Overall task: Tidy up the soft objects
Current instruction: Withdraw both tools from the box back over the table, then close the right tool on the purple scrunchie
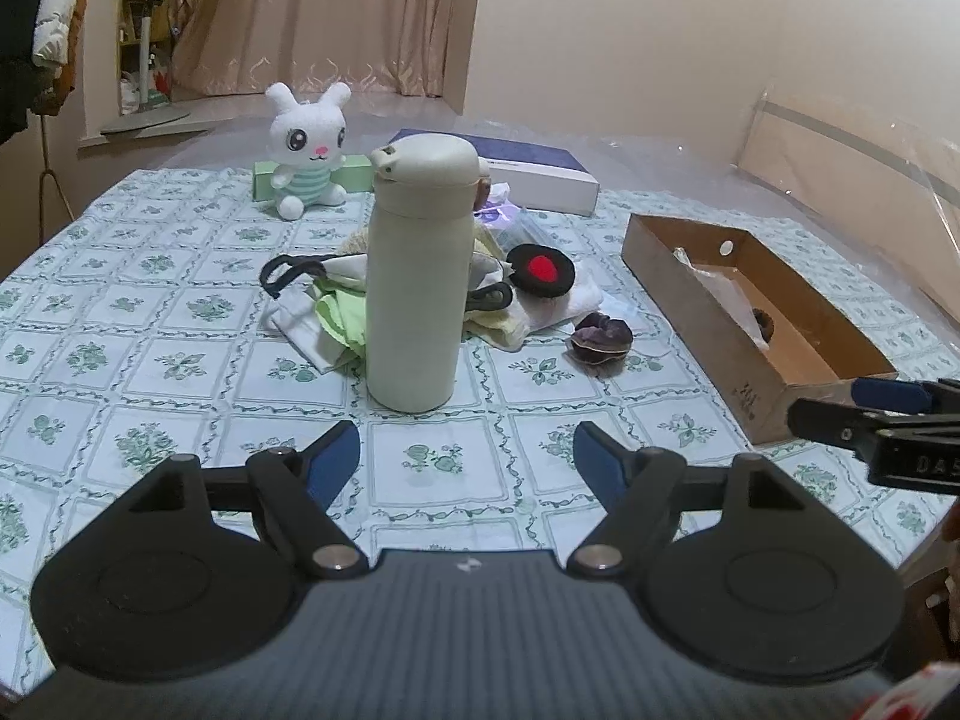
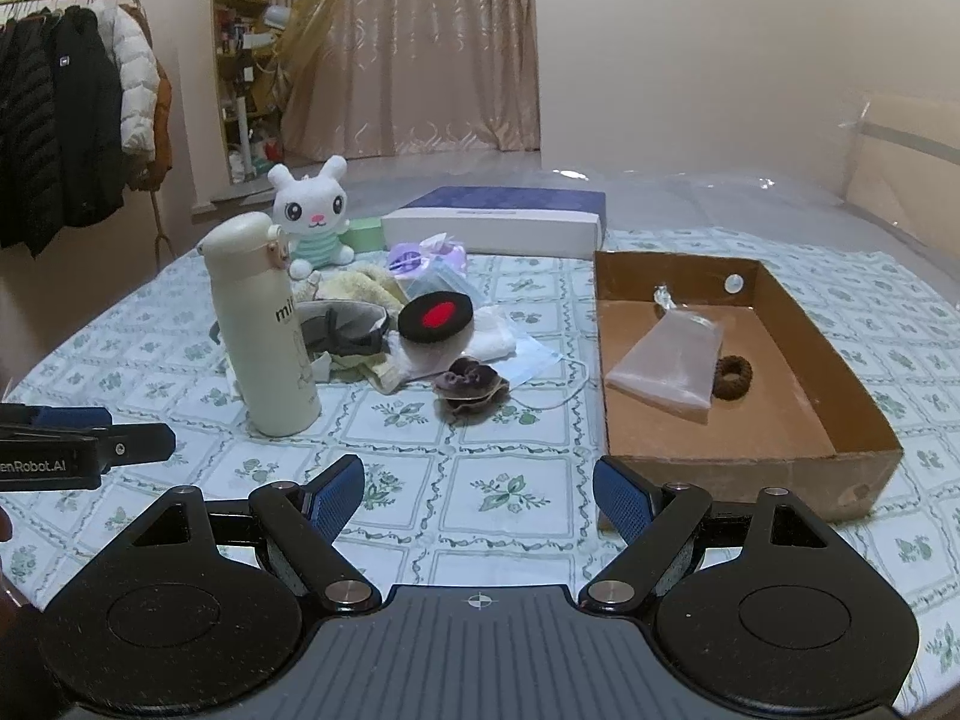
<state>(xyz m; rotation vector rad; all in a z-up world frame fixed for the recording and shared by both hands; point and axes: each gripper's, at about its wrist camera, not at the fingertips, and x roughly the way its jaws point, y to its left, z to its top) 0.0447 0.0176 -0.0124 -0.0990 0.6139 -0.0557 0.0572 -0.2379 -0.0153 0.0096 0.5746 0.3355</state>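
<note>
A pile of soft things lies mid-table: a black pad with a red spot (image 2: 436,316) (image 1: 542,270), a purple scrunchie (image 2: 471,388) (image 1: 602,336), pale cloths (image 2: 360,288) (image 1: 336,312) and a grey eye mask (image 2: 342,324). A white plush bunny (image 2: 313,219) (image 1: 307,147) sits at the back. The cardboard box (image 2: 840,360) (image 1: 678,276) on the right holds a clear pouch (image 2: 666,369) and a brown hair tie (image 2: 733,378). My left gripper (image 1: 467,456) is open and empty before the cream bottle (image 1: 420,276). My right gripper (image 2: 478,492) is open and empty near the box's front corner.
The cream bottle (image 2: 264,324) stands upright in front of the pile. A white and blue flat box (image 2: 498,219) and a green box (image 2: 366,233) lie at the back. A floral tablecloth (image 2: 510,492) covers the table. A coat rack (image 2: 72,120) stands left.
</note>
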